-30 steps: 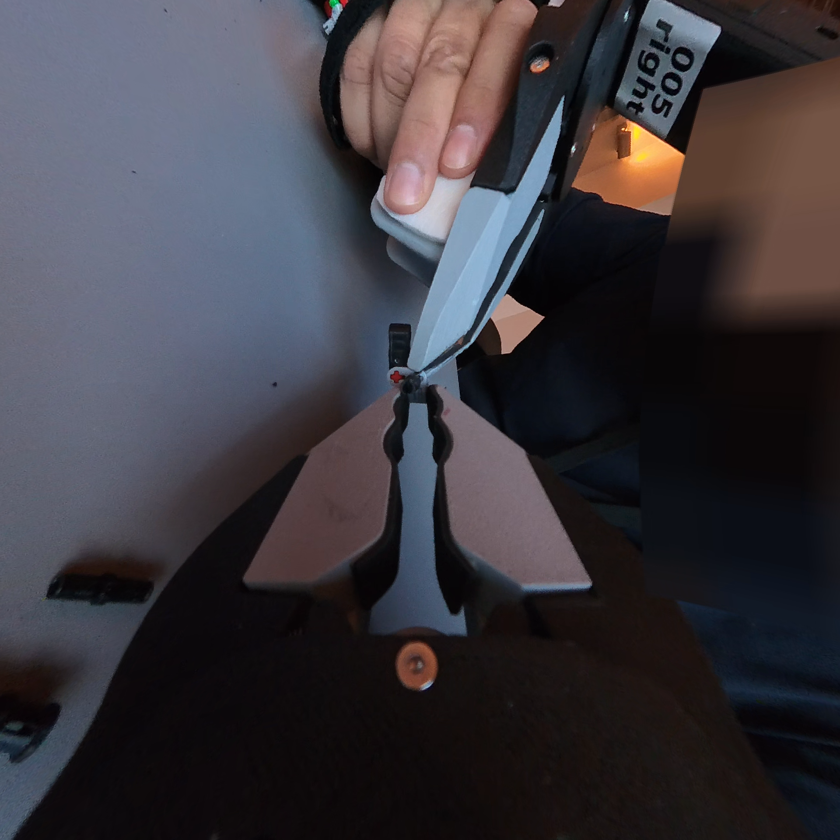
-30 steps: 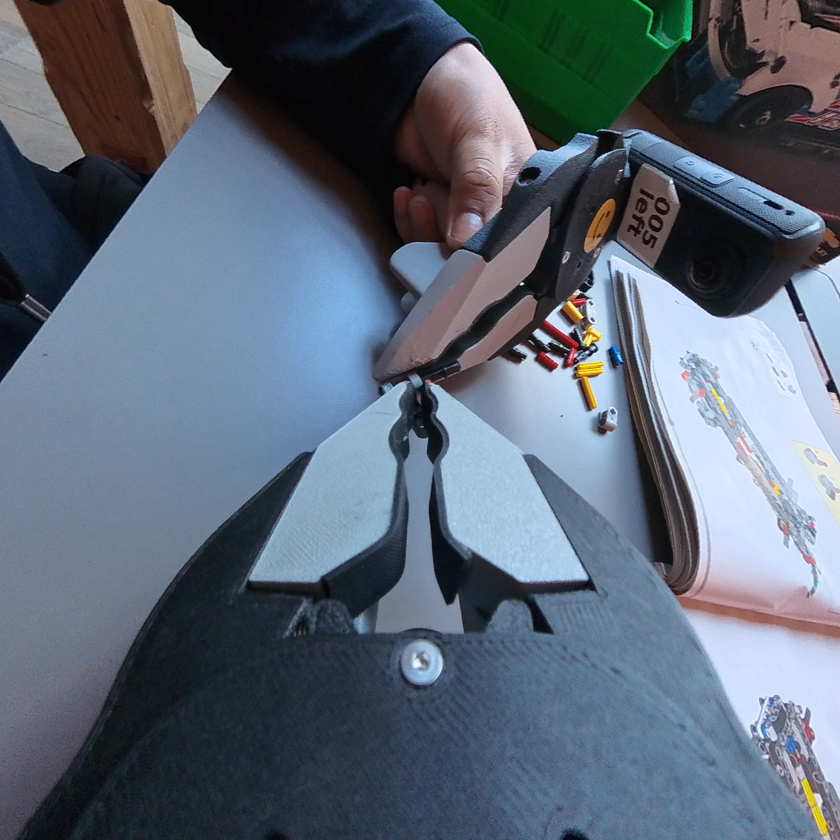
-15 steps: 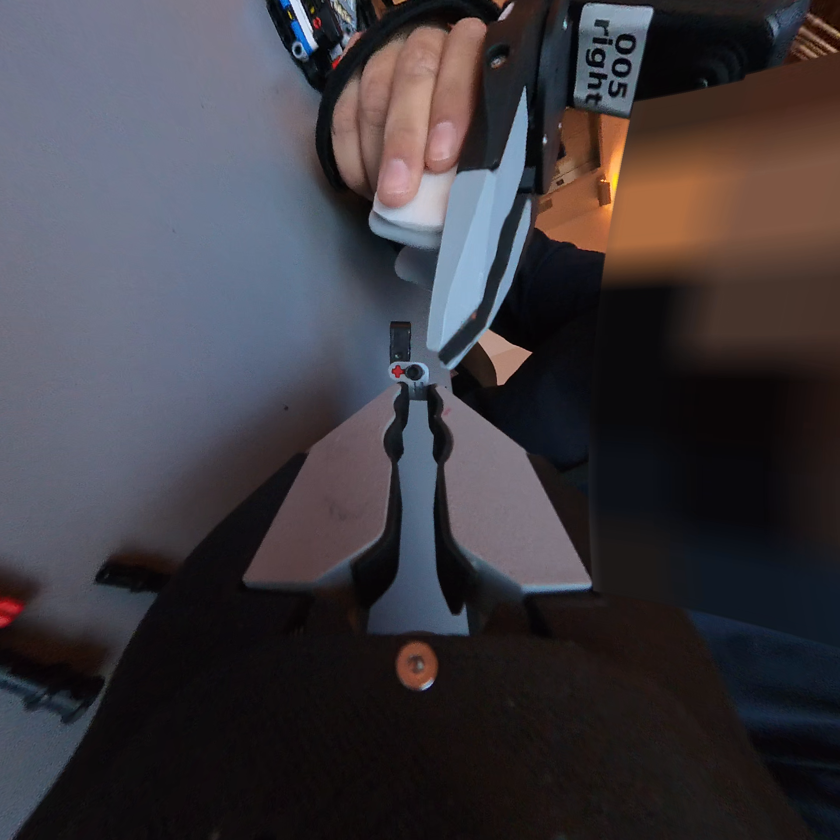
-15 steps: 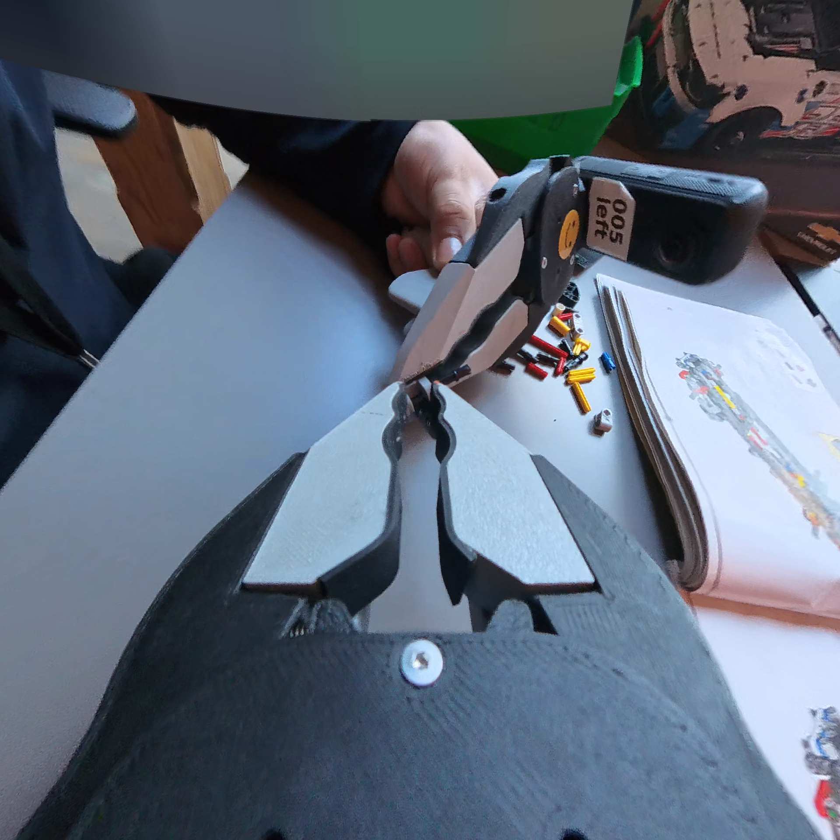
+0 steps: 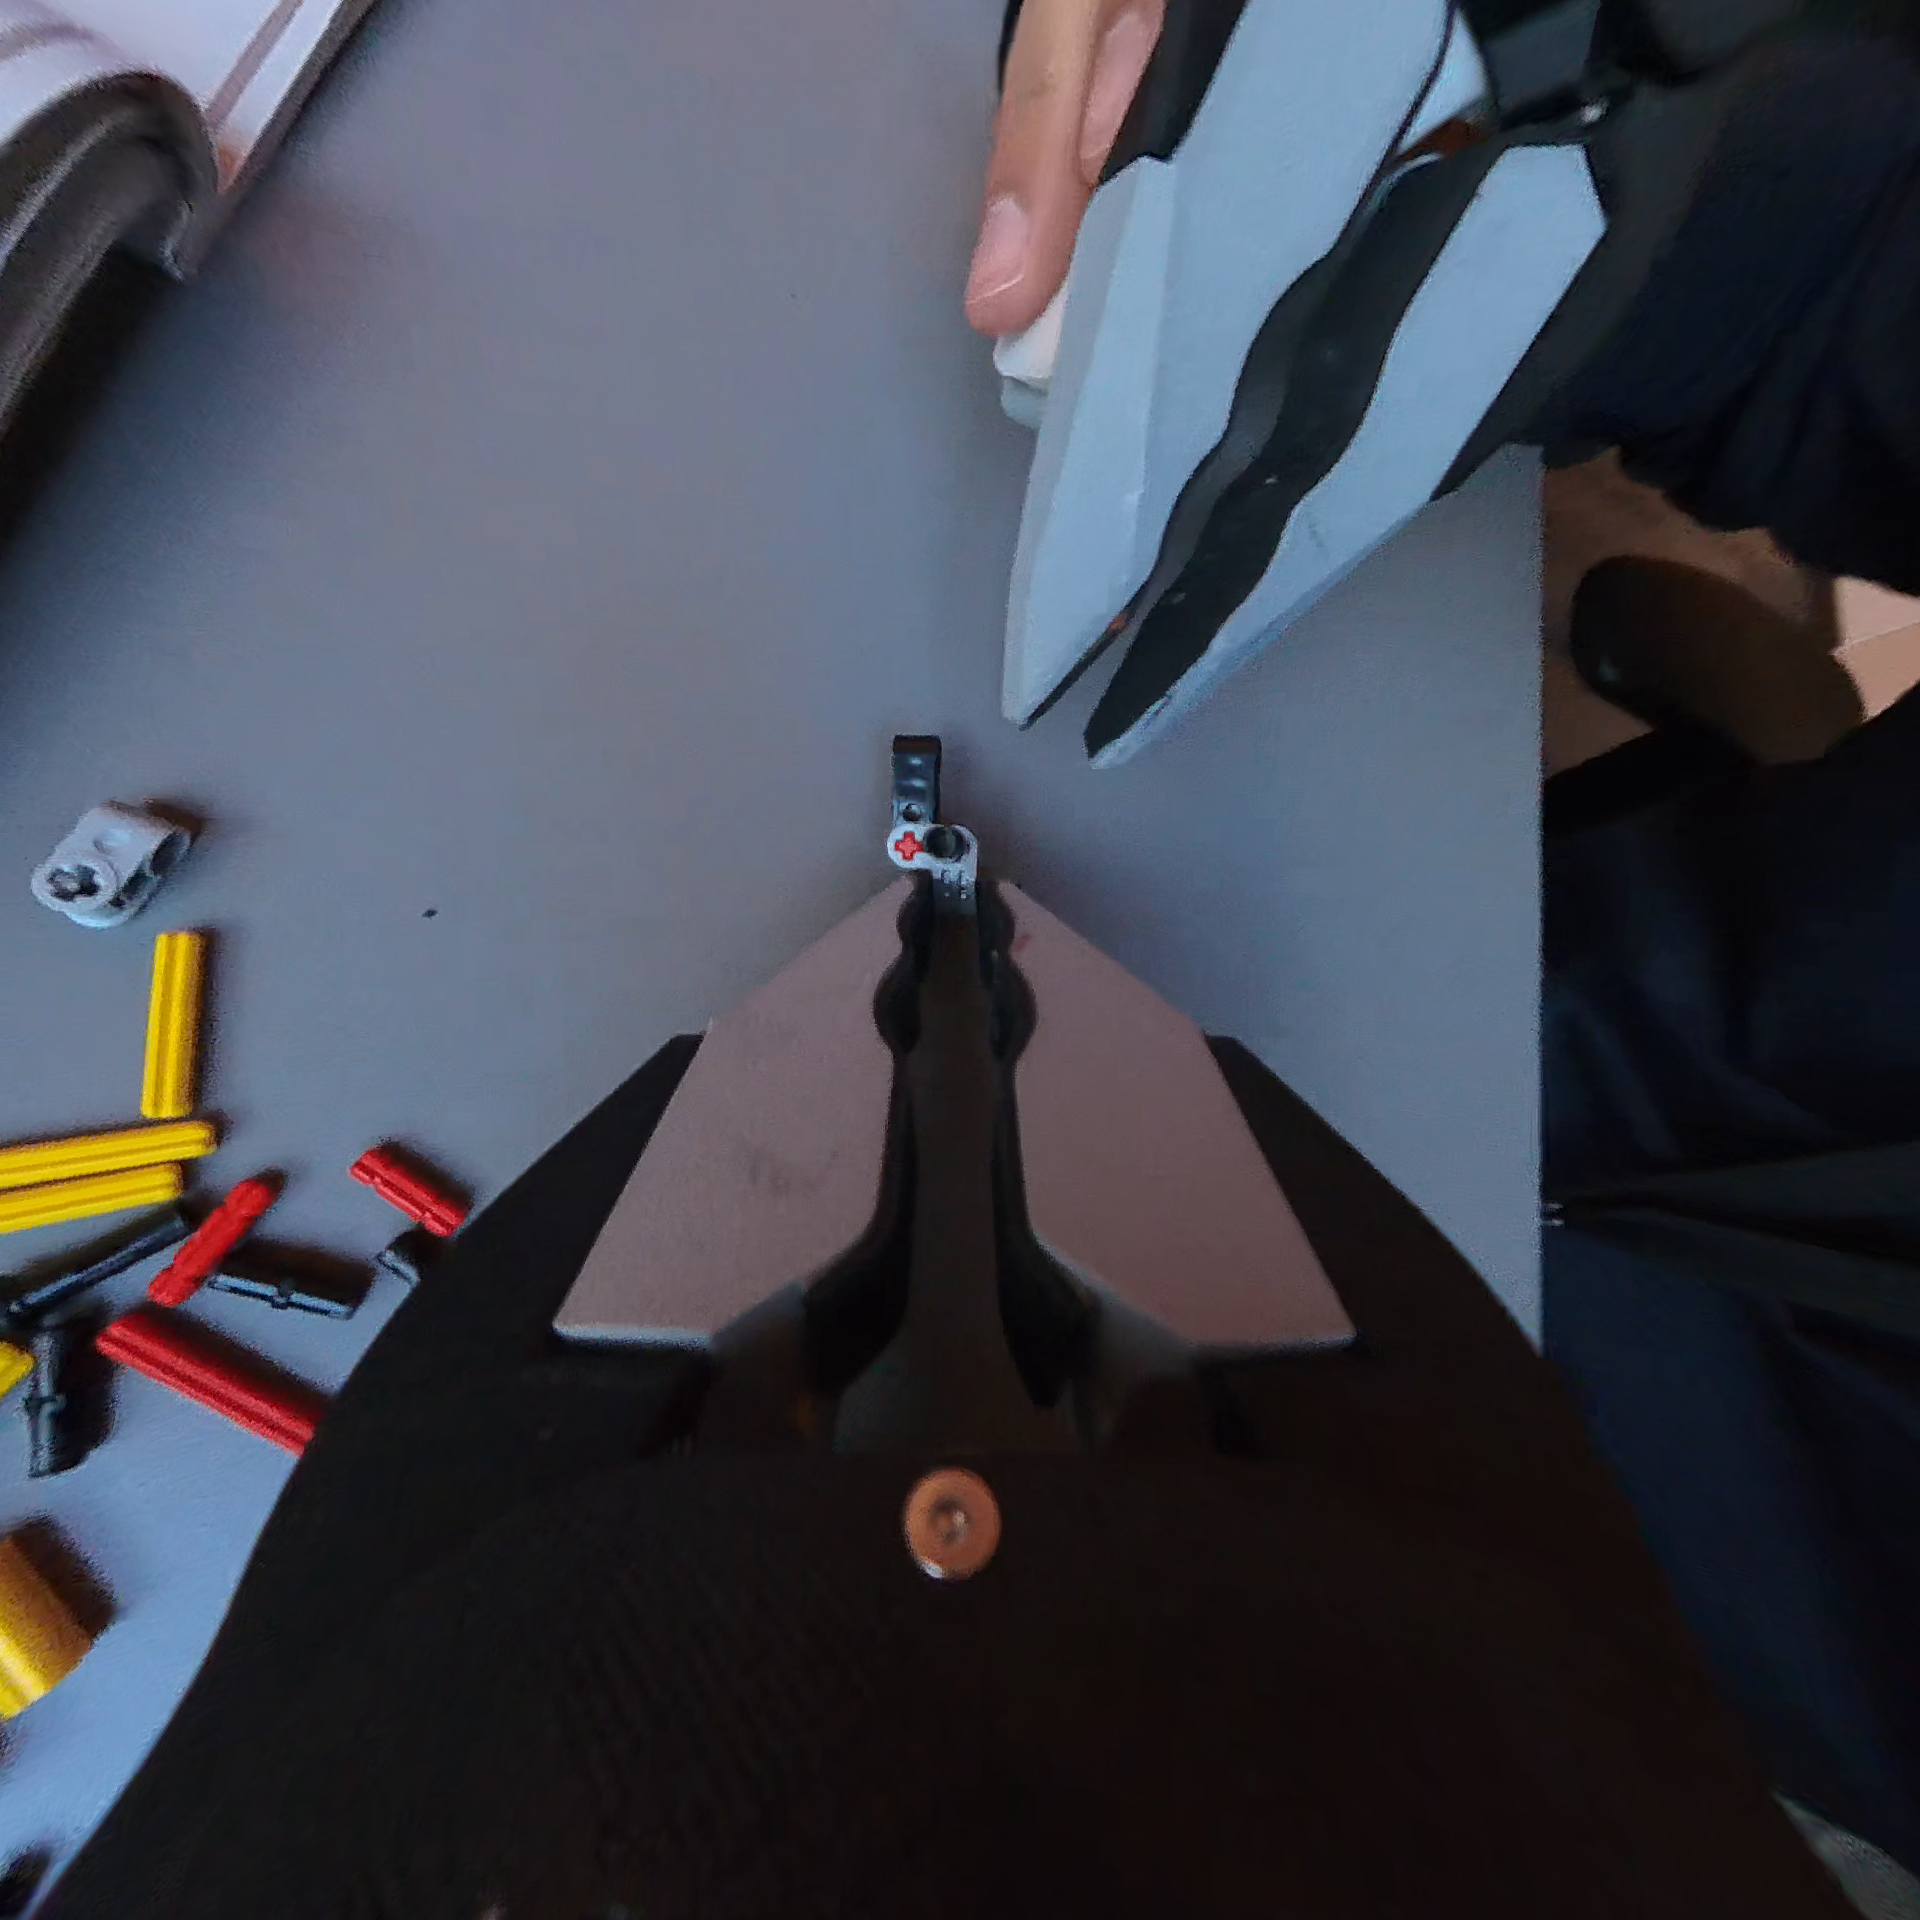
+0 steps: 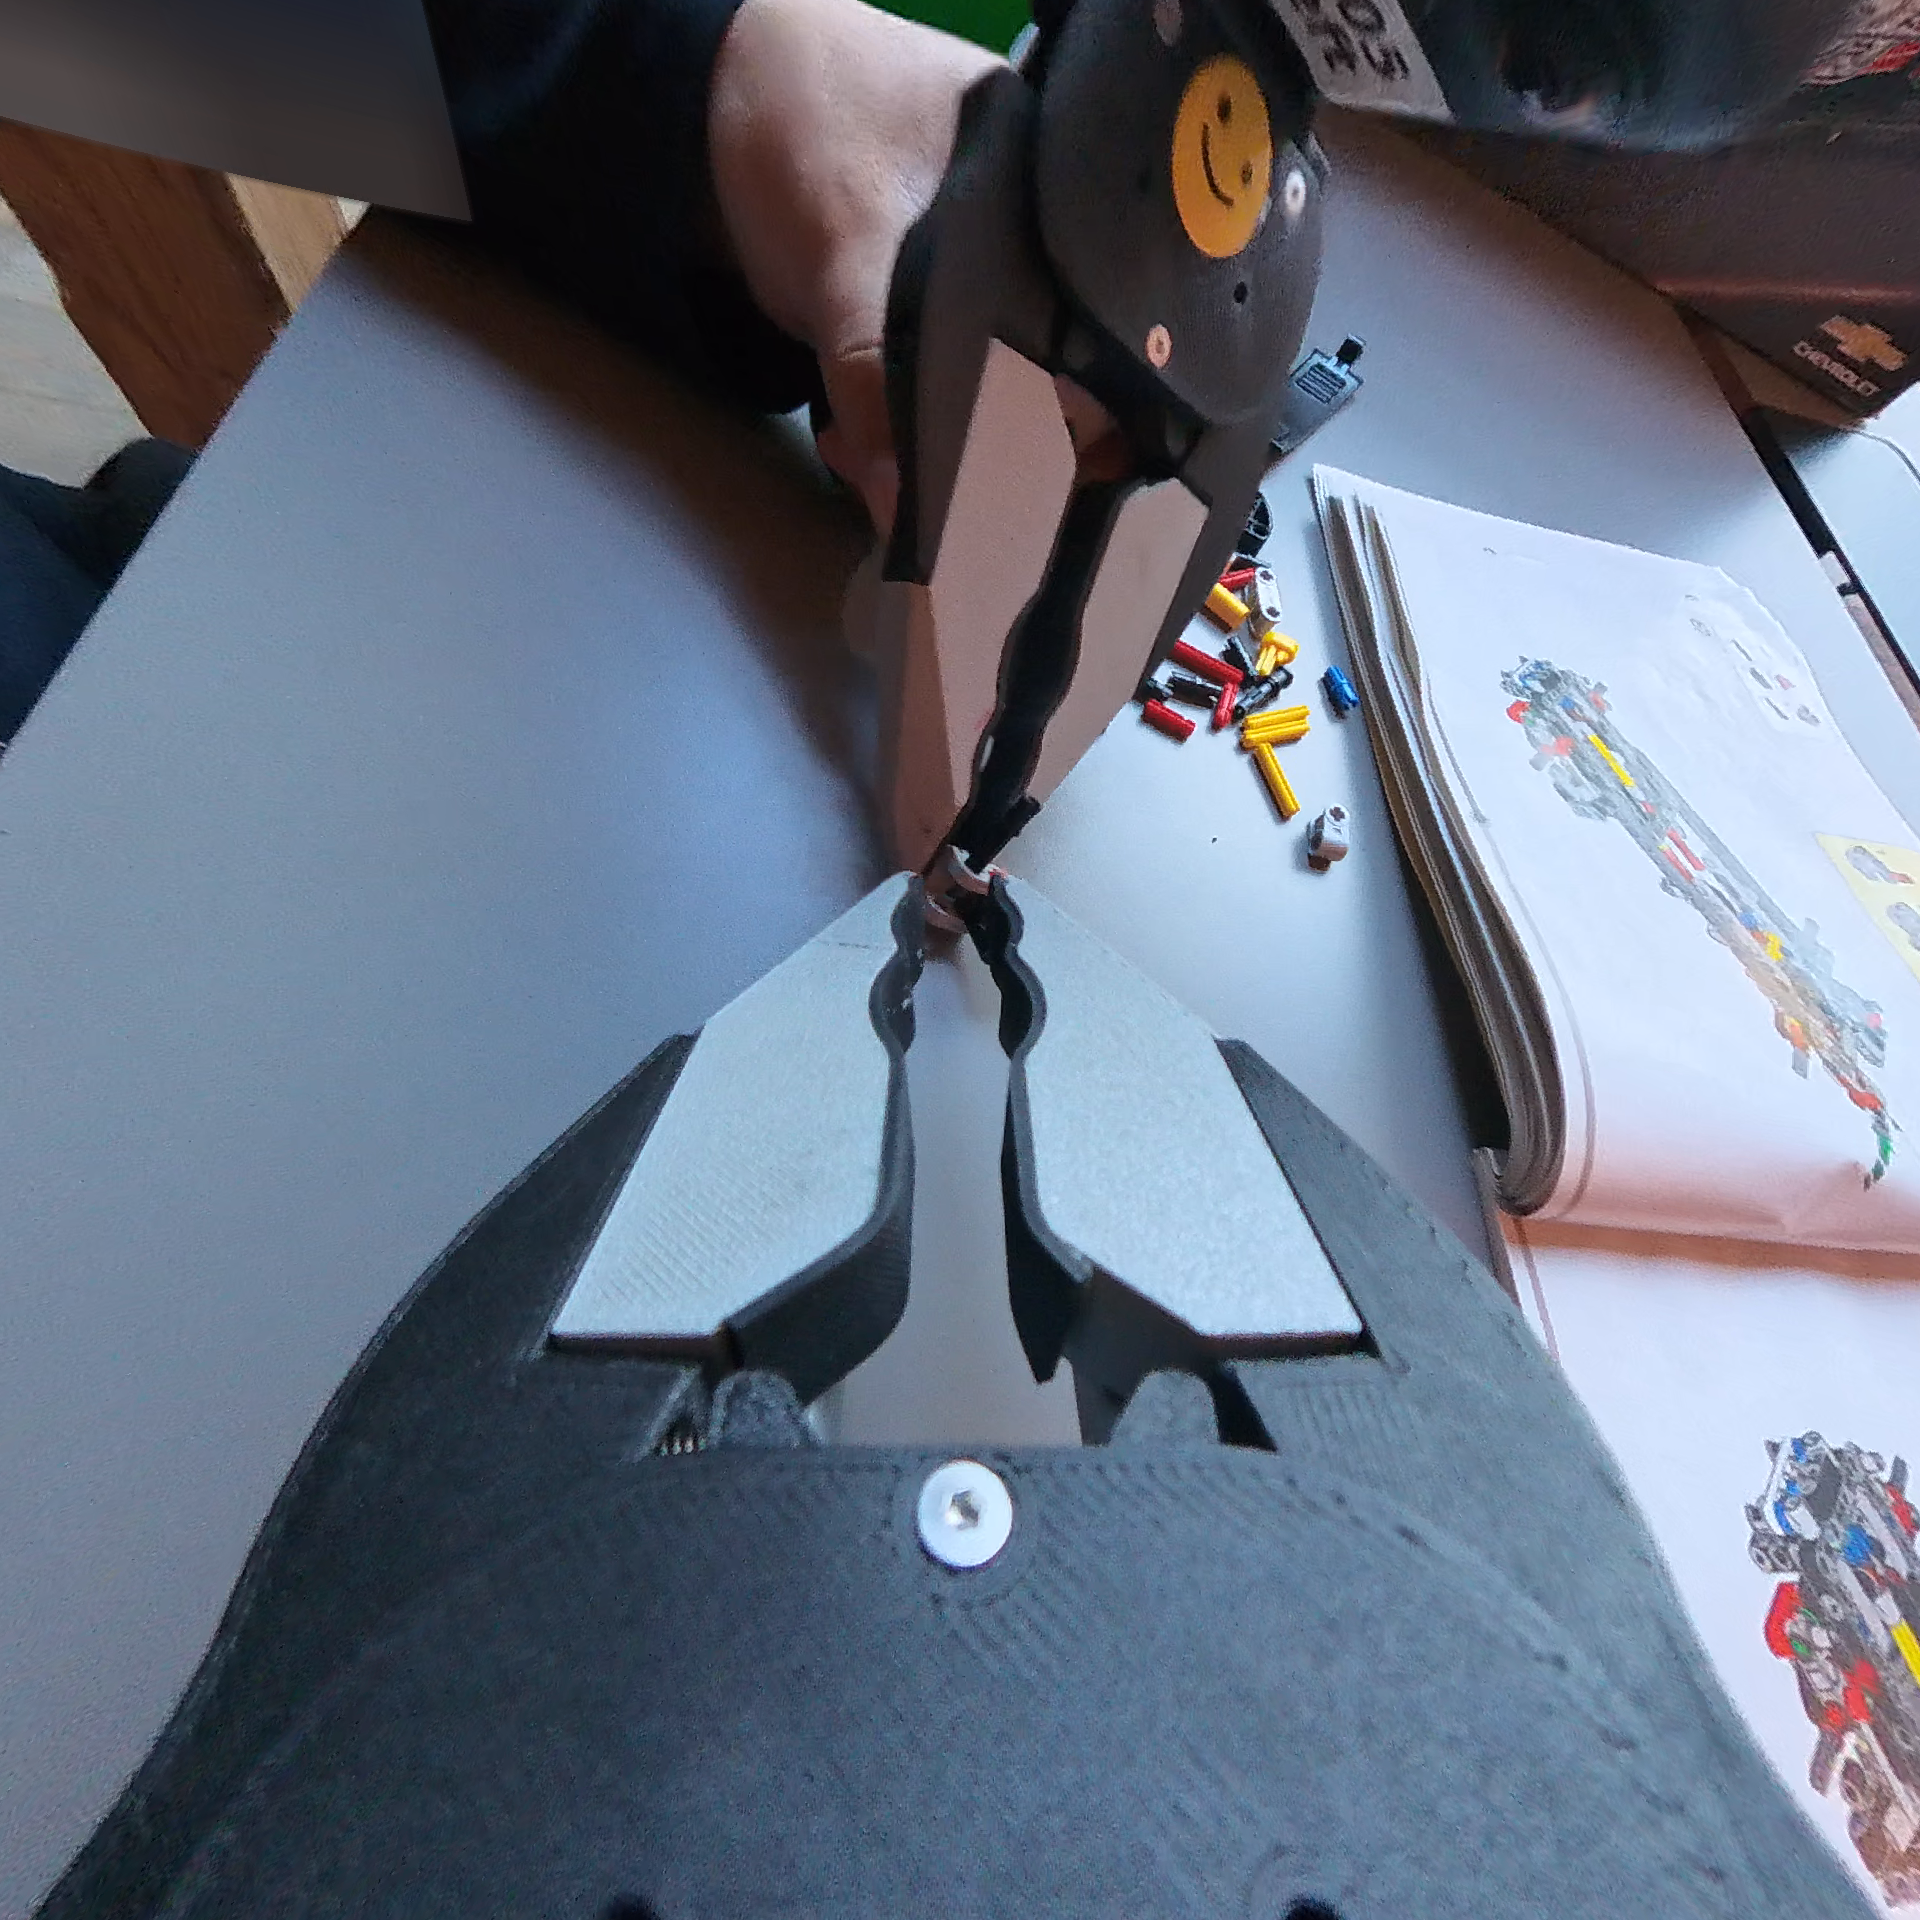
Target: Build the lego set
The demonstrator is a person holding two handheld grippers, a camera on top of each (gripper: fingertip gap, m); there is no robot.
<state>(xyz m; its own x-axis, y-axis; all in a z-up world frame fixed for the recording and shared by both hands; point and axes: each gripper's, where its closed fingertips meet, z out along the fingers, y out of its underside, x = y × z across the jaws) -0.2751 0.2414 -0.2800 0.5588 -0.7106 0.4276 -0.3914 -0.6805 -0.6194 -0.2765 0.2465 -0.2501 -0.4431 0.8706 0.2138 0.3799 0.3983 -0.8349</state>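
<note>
My left gripper is shut on a small brick assembly: a light grey connector with a red cross axle and a black pin in it, on a black beam that sticks out past the fingertips. It holds this above the grey table. My right gripper shows at the upper right of the left wrist view, jaws slightly apart with nothing between them, a little clear of the assembly. In the right wrist view my right gripper is open just in front of the assembly at the left gripper's tip.
Loose yellow, red and black pins and a grey connector lie left of the left gripper. The same pile lies beside an open instruction booklet. The table's edge runs close on the right.
My right gripper was shut at the assembly's grey connector, then opened and drew back from it. My left gripper kept its hold and swung over the table; the loose pins came into its view.
</note>
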